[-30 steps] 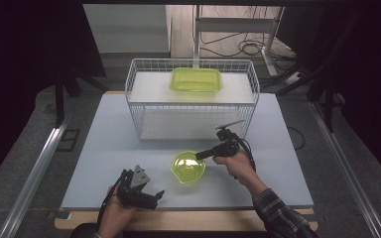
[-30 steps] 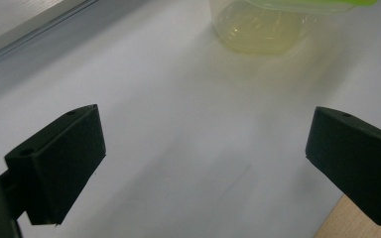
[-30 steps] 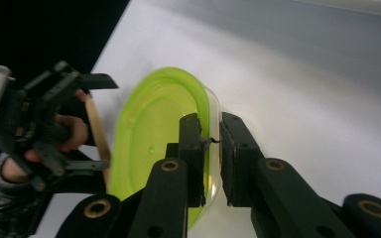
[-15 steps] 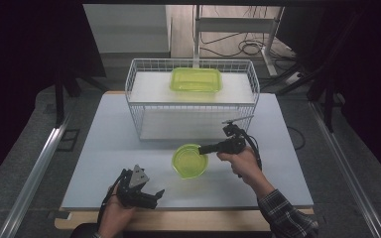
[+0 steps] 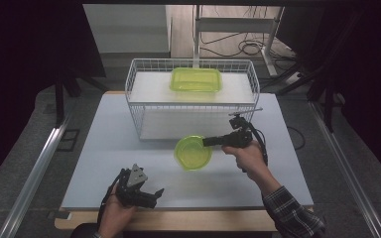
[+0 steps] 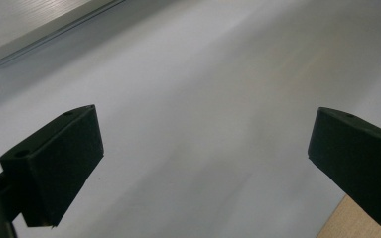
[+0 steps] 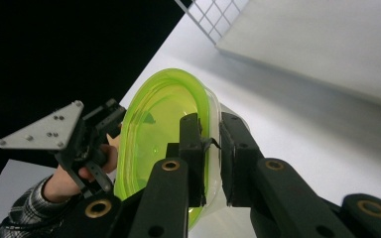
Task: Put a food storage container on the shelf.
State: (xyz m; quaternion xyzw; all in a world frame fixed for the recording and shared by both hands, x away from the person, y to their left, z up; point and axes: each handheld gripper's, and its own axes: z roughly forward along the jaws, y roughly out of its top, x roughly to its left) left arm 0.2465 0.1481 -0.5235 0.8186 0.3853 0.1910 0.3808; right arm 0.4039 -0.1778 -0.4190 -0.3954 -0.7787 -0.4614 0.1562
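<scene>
The right gripper (image 5: pixel 209 142) is held in the person's right hand (image 5: pixel 244 154) over the middle of the white table (image 5: pixel 104 144), its jaws reaching toward the person's left and pinching the rim of a round yellow-green bowl (image 5: pixel 193 152). In the right gripper view the two black fingers (image 7: pixel 190 148) stand one on each side of the bowl's wall, the rim caught between them: one finger lies inside the bowl (image 7: pixel 154 134), the other outside against a clear outer shell. The bowl extends away from the fingertips toward the person's left, and in the high view it sits just in front of a white wire basket (image 5: pixel 134 99). Whether the bowl's base touches the table cannot be told. The basket stands beyond the right fingertips, near but apart from them, and a yellow-green rectangular container (image 5: pixel 196 80) rests on a white surface at the basket's top, well beyond the fingers. The left gripper (image 5: pixel 155 194) is held in the person's left hand (image 5: pixel 113 210) near the table's near edge, well apart from the bowl. Its grey three-cornered plate (image 5: pixel 136 175) is on top. In the left gripper view its jaws are spread wide, with bare white table (image 6: pixel 203 114) between and beyond the fingers (image 6: pixel 59 158), nothing held; the table's wooden edge (image 6: pixel 342 223) shows beside the right-hand finger. The right gripper view also takes in the left gripper (image 7: pixel 96 148) and hand past the bowl.
</scene>
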